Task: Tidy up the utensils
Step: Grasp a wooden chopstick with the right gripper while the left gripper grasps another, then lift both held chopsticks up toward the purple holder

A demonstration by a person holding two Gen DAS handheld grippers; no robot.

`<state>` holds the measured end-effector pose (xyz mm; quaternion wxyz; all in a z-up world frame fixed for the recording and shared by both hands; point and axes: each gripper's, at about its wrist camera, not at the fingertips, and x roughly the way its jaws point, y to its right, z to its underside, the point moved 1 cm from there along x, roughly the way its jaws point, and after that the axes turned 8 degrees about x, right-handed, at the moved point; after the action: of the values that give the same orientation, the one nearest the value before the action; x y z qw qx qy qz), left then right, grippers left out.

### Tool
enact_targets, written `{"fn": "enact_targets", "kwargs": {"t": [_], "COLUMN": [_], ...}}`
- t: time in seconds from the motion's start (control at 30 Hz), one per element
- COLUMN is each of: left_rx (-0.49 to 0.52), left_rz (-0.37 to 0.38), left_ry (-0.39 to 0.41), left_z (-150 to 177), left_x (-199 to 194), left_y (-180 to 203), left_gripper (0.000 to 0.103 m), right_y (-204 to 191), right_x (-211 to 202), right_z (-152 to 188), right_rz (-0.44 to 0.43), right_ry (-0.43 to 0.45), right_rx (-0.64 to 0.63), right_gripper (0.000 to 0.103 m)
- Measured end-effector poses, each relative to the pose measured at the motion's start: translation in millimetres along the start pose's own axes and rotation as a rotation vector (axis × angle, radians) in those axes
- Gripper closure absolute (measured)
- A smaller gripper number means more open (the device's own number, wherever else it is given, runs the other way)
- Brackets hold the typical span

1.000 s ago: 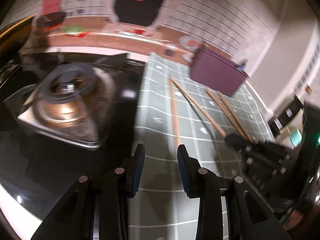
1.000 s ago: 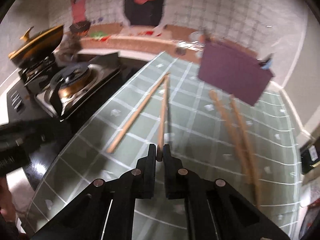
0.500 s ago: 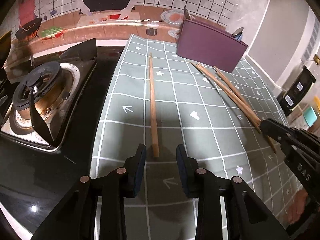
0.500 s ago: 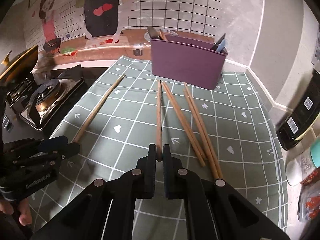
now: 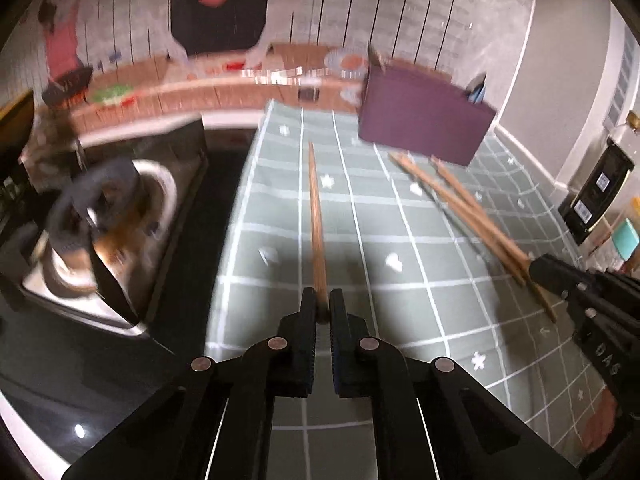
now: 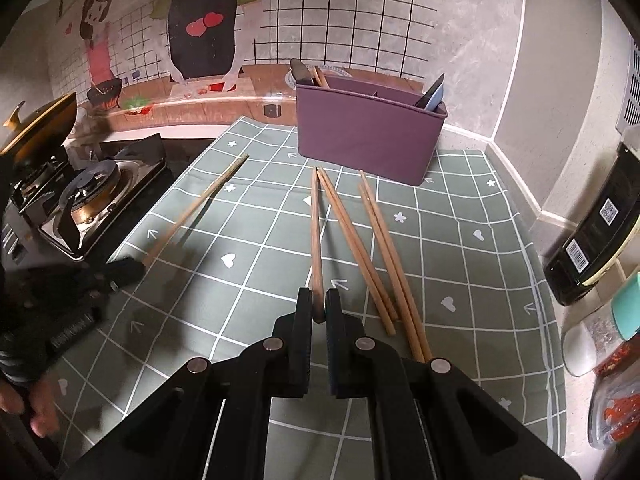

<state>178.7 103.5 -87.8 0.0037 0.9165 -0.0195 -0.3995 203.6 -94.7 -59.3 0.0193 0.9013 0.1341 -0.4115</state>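
Since a moment ago the left gripper (image 5: 322, 307) has just been closing its jaws, which now clench the near end of a lone wooden chopstick (image 5: 316, 224) lying on the green checked mat (image 5: 400, 300) beside the gas burner (image 5: 104, 216). Over to its right, the right gripper (image 6: 318, 309) has its jaws clamped on the near end of another chopstick (image 6: 316, 236), with three loose chopsticks (image 6: 380, 252) just beside it on the surface. Beyond them all stands the purple utensil holder (image 6: 368, 136), near the tiled wall (image 6: 360, 12).
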Motion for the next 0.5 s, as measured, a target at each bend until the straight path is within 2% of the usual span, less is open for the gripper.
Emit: {"fn": "enact_targets", "kwargs": {"t": [0.23, 0.5], "left_rx": [0.045, 0.092], "left_rz": [0.007, 0.049], "left_ry": [0.121, 0.244], "left_z": [-40, -110], "left_x": [-40, -76], "left_y": [-4, -6], "left_gripper": [0.097, 0.101], "right_y": [3, 13], "right_x": [-17, -55], "right_z": [-17, -76], "right_rz": [0.024, 0.042], "right_ry": [0.052, 0.180], "right_rx": [-0.033, -0.072], "right_gripper": [0.097, 0.097]}}
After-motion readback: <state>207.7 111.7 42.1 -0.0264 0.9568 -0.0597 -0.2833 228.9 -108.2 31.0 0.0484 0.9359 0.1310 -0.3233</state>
